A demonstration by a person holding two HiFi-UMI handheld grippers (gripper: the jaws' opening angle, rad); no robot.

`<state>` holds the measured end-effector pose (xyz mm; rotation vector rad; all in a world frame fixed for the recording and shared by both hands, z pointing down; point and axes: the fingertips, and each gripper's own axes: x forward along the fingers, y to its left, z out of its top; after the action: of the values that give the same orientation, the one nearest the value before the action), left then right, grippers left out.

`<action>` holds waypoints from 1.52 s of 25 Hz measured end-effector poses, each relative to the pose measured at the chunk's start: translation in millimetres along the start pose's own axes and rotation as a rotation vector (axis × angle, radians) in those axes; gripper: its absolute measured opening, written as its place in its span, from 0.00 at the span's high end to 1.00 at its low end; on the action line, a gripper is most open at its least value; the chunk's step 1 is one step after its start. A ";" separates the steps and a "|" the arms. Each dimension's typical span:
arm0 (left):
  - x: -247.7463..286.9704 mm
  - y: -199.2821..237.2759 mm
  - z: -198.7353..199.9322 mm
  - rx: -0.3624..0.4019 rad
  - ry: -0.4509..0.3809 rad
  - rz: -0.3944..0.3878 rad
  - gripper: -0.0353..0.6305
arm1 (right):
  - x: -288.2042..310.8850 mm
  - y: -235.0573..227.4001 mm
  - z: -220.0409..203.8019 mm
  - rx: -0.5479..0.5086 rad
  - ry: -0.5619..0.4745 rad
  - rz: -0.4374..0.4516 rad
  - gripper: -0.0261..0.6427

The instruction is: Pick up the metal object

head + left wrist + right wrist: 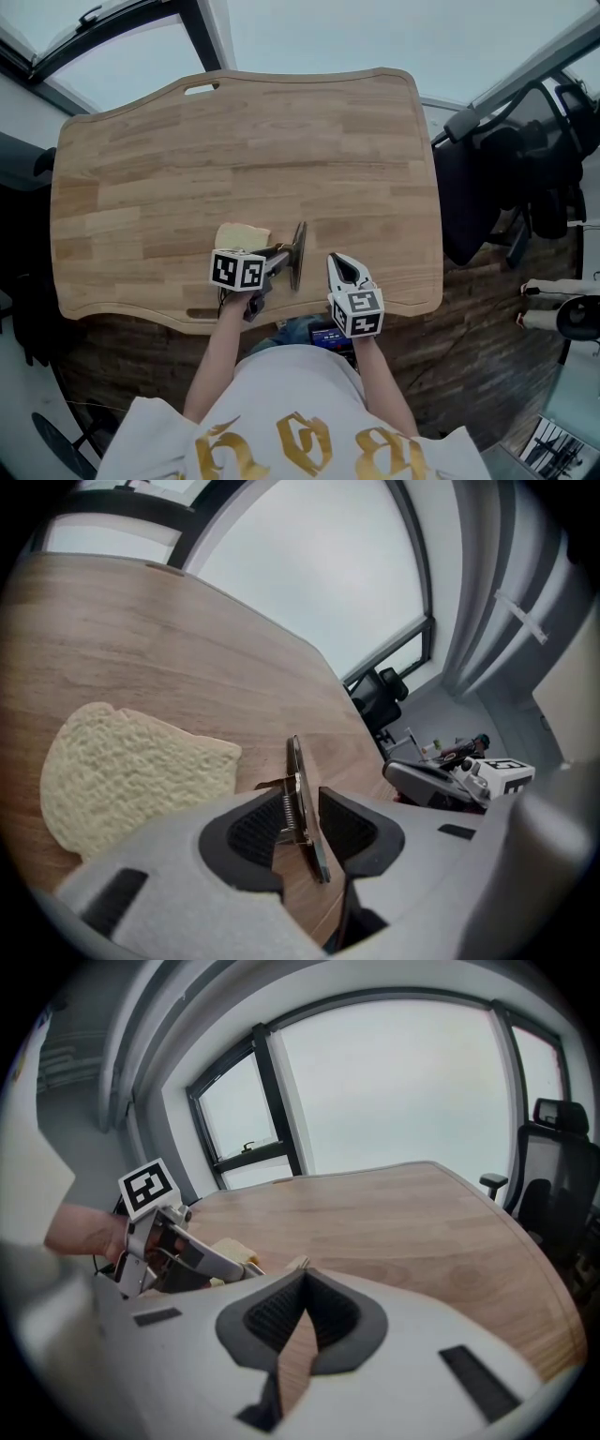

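Wooden desk [187, 141], six o'clock: thin, likely stiff metal object [298, 253] between spread fingers [253, 832] of left gripper [302, 829]; right gripper [302, 1283] pinched together. Best squeezed on flat sides.

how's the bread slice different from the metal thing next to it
The broad, pale slice of bread lies flat; the thin grey metal strip with a spring stands on edge. The metal strip sits between the left gripper's open fingers; the slice of bread lies outside them, to their left. Both are on the light wooden table, near the person's edge.
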<state>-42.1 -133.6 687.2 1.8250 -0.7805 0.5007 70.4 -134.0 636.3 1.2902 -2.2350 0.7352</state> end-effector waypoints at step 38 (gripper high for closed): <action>14.2 3.0 0.5 -0.071 0.035 0.004 0.88 | -0.6 -16.0 -2.5 0.011 0.020 -0.013 0.94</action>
<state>-34.3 -138.7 698.4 1.7453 -0.7691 0.5000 85.1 -138.7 641.3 1.2959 -2.2080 0.7528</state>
